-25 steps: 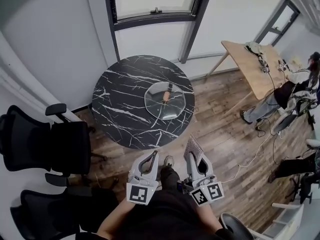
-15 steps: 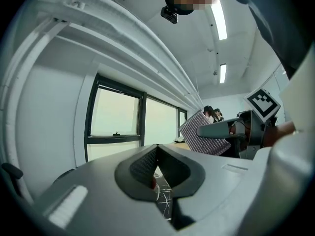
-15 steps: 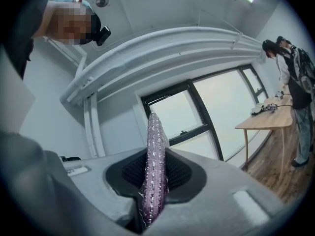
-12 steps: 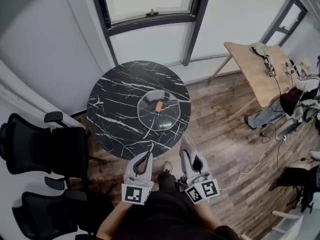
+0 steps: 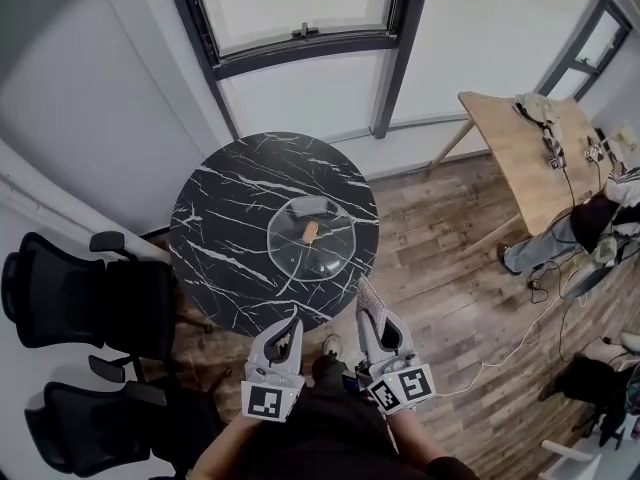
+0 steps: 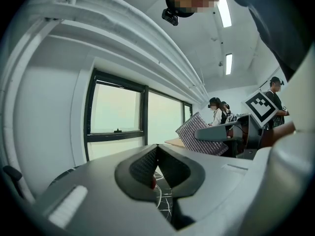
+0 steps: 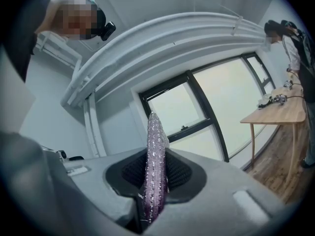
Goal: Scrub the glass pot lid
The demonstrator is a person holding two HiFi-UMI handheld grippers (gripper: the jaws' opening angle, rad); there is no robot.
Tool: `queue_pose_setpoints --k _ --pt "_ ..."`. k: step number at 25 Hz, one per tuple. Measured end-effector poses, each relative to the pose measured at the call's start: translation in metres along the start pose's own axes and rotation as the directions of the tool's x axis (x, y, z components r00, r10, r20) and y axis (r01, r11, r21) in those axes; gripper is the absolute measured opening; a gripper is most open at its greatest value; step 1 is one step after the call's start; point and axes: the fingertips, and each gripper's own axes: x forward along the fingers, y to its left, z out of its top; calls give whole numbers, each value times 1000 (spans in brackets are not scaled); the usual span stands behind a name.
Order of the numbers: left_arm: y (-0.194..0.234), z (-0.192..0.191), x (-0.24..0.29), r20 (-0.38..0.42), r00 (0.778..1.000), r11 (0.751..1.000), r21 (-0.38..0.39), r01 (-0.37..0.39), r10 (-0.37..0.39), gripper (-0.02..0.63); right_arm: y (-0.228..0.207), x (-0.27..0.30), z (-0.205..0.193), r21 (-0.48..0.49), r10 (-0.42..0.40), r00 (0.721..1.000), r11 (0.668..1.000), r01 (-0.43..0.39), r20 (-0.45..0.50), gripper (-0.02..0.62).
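Clamps a purple pad (image 7: 155, 132) in the right gripper (image 7: 157, 168), jaws pressed on both faces of it, the pad standing edge-on and rising well past the tips. Holds the left gripper (image 6: 157, 156) with jaws together and nothing between them. Carries both low and close to the body in the head view, side by side, marker cubes toward the chest and tips pointing forward. Shows, in the left gripper view, the other gripper off to the right with the pad's textured face turned this way.

Faces a round black table (image 5: 225, 228) veined in white, just beyond the tips. Finds the lid (image 5: 322, 256) lying flat on the right half of that table, well apart from both grippers and touched by neither. Makes out an orange knob (image 5: 309, 231) at the middle of the glass.

Stands on a wood floor (image 5: 450, 268). Passes two black chairs (image 5: 80, 303) at the left of the table and a dark-framed window (image 5: 300, 8) behind it. Takes in a wooden desk (image 5: 515, 153) at the far right, with people (image 5: 600, 213) near it.
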Motion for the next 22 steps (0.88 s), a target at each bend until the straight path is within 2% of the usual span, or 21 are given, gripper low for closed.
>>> queue_pose_setpoints --k 8,12,16,22 --pt "25 -13 26 -32 999 1000 -18 -15 15 3 -20 32 -4 -17 -22 999 1000 22 -23 74" --pt "51 -13 44 -20 1000 999 -39 -13 12 3 -20 53 -6 -39 -33 999 999 32 -31 74" --pt "74 -2 63 0 1000 999 -35 9 -9 3 -20 80 -5 -71 -59 997 996 56 -45 74" --pt "108 -4 92 -14 998 997 -45 61 -62 3 -32 129 -14 -132 -117 989 986 105 -90 74"
